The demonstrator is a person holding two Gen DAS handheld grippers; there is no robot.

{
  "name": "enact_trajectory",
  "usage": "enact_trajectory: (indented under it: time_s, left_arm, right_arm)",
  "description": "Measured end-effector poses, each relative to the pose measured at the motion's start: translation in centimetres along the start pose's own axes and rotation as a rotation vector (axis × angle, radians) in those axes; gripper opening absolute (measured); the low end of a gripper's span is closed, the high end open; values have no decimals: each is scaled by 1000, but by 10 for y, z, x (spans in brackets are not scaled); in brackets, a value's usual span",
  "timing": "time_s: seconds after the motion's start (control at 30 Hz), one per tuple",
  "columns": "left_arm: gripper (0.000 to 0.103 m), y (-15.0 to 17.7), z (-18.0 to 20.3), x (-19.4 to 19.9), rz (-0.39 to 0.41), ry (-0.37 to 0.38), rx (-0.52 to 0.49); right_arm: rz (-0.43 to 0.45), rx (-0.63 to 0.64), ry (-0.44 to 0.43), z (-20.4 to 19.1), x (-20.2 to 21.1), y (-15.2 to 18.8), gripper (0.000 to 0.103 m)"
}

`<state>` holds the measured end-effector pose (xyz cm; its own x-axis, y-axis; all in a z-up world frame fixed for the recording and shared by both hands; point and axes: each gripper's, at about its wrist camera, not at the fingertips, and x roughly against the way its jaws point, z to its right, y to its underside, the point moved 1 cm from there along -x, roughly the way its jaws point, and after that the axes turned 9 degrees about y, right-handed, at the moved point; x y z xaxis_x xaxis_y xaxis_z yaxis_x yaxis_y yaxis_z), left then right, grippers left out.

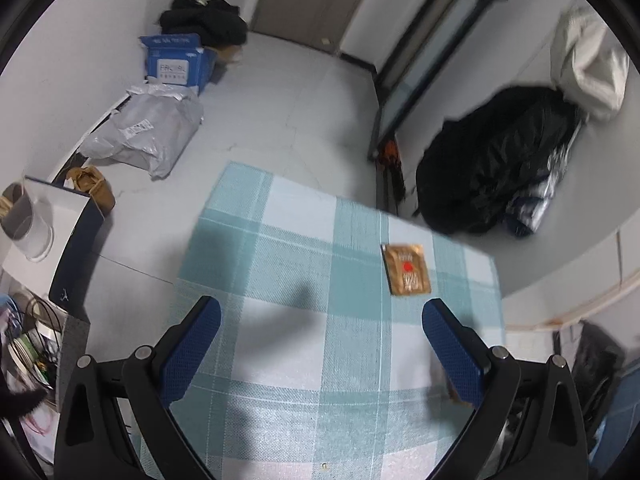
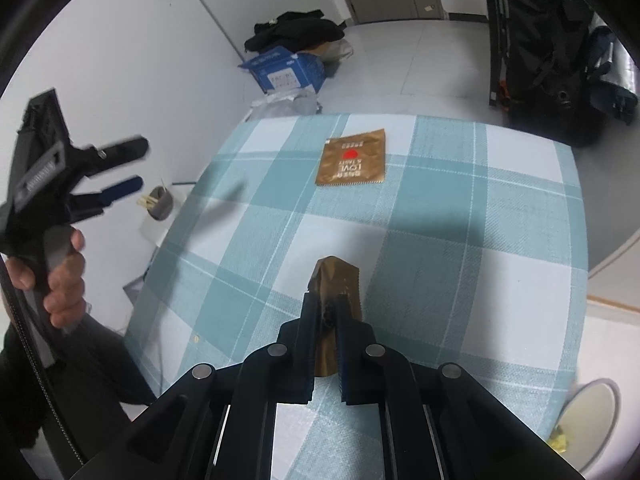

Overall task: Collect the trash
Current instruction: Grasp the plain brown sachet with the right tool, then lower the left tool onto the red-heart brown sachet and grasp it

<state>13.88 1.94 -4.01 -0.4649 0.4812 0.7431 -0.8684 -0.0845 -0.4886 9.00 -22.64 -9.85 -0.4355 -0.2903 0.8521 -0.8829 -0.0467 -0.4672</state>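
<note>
Right wrist: right gripper [image 2: 325, 304] pinches a crumpled gold wrapper [image 2: 338, 276].

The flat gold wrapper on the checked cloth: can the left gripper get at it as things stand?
Probably yes. The left gripper is open and empty, and the flat gold wrapper lies alone on the checked cloth just beyond its right-side finger, with nothing between. The right gripper is shut on a crumpled gold wrapper.

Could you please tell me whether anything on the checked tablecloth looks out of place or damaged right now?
One flat gold wrapper lies alone on the checked tablecloth, litter not yet collected. A second gold wrapper is crumpled, pinched in the shut right gripper. The left gripper is open and empty. Nothing looks spilled or broken.
</note>
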Motion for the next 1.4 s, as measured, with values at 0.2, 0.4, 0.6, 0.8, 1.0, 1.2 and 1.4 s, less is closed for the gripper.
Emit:
enact_trajectory:
  time_s: [0.2,0.4,0.6,0.8,1.0,1.2,1.4]
  left_arm:
    - [99,8,16,-22,-28,-9,-31]
    - [99,2,16,-44,-76,-65,15]
    - [99,-12,24,-69,-143,-1,29]
    - [99,-19,53,-113,-239,-40,-48]
    - [99,-25,56,-135,-238,-127,-60]
    - [99,-18,68,-148,-266,-248,-170]
    - [83,-12,76,-144,-253,-270,-209]
  right_arm:
    - [41,-42,-55,9,10,-2,7]
    - [50,-24,-40,11,11,0,7]
    - [52,24,-39,4,11,3,7]
    - [71,33,-42,7,20,11,7]
    - [96,21,-50,16,31,14,7]
    - [111,5,-71,21,38,14,7]
    - [123,1,-75,22,41,13,7]
